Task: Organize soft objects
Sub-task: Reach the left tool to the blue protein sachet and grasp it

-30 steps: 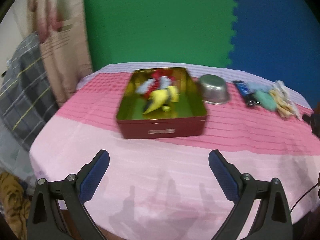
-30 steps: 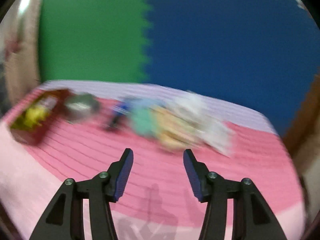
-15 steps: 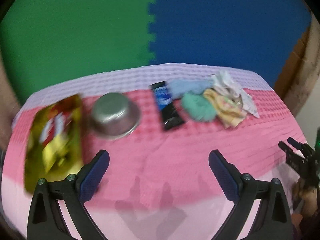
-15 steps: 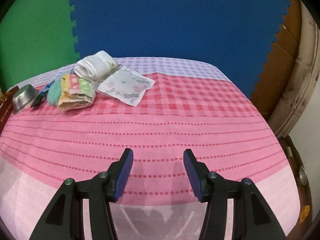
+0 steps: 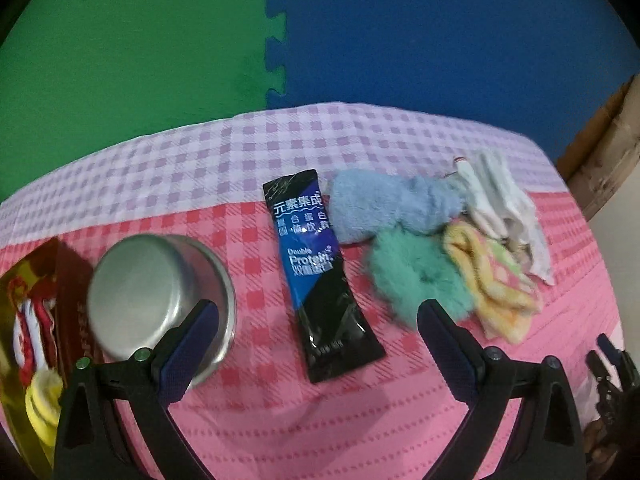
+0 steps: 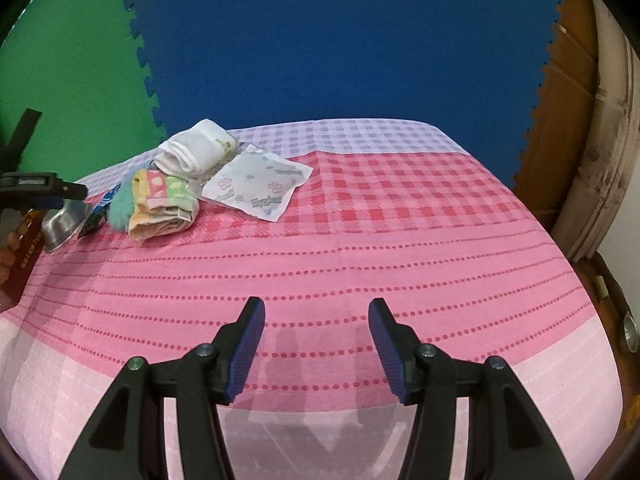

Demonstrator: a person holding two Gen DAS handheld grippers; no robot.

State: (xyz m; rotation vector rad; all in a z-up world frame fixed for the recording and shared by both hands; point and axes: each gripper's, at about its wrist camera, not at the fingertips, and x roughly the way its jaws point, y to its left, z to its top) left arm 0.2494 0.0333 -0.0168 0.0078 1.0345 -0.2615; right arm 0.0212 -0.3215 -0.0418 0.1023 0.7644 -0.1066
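**Risk: wrong item picked, pile dragged**

Your left gripper (image 5: pixel 316 316) hangs spread and empty over the black sachet (image 5: pixel 320 276), with the steel bowl (image 5: pixel 160 300) at its left finger. The soft pile sits just right of the sachet: blue cloth (image 5: pixel 384 208), green puff (image 5: pixel 416 276), yellow towel (image 5: pixel 496 280), white cloth (image 5: pixel 500 200), all touching. Close here and you likely pinch the sachet, or snag neighbours. Your right gripper (image 6: pixel 316 344) stands half-spread, empty, well apart. The tin (image 5: pixel 24 320) lies far left.

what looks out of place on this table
The steel bowl sits upside down beside the tin. A glossy drink sachet and a flat wipes packet lie among the soft cloths, and neither is plush or fabric like the rest.
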